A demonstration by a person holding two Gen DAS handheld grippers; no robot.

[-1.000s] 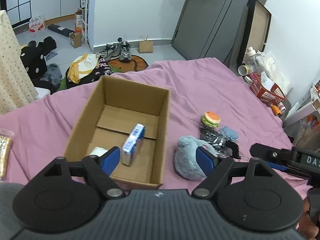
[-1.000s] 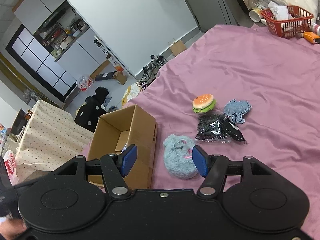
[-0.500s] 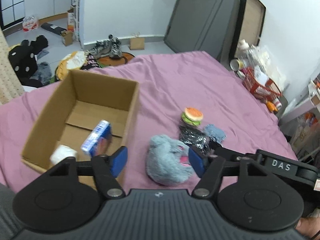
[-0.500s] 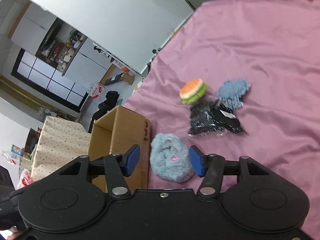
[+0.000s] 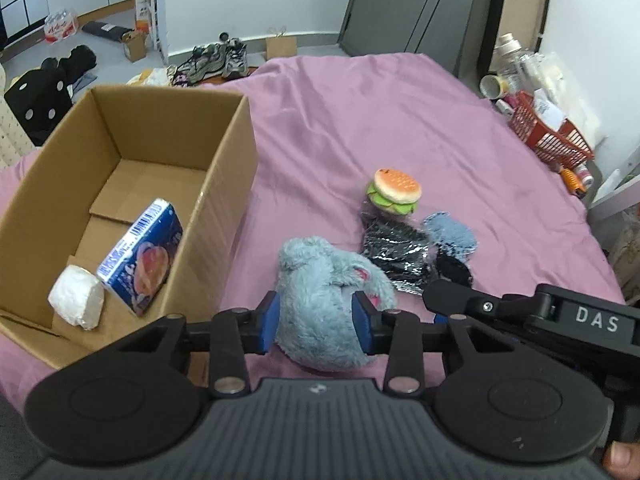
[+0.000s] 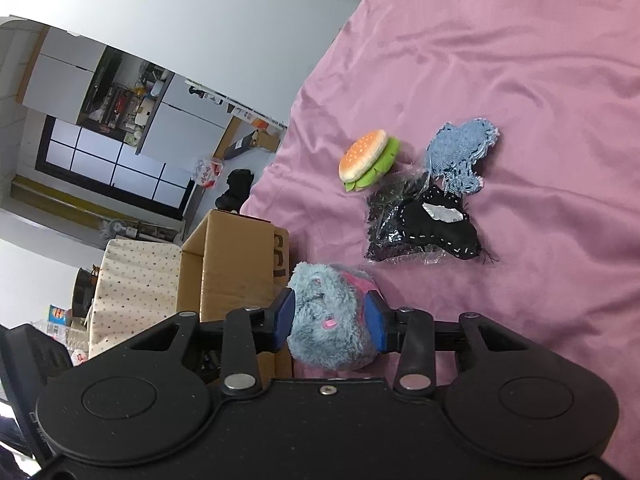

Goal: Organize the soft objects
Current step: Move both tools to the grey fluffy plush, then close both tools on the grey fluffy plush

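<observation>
A fluffy grey-blue plush lies on the pink bedsheet just right of an open cardboard box. My left gripper is shut on it, both blue pads sunk into the fur. In the right wrist view my right gripper also pinches the plush, pink patches showing between the pads. Beyond lie a burger toy, a shiny black packet and a denim patch. The box holds a blue carton and a white wad.
A red basket with bottles and cups stands past the bed's right edge. Shoes and bags litter the floor beyond the far edge. In the right wrist view the box stands left of the plush, and a black stitched fabric piece lies on the packet.
Both grippers moved in over the plush and their fingers narrowed onto it. The left gripper swung right, away from the box.
</observation>
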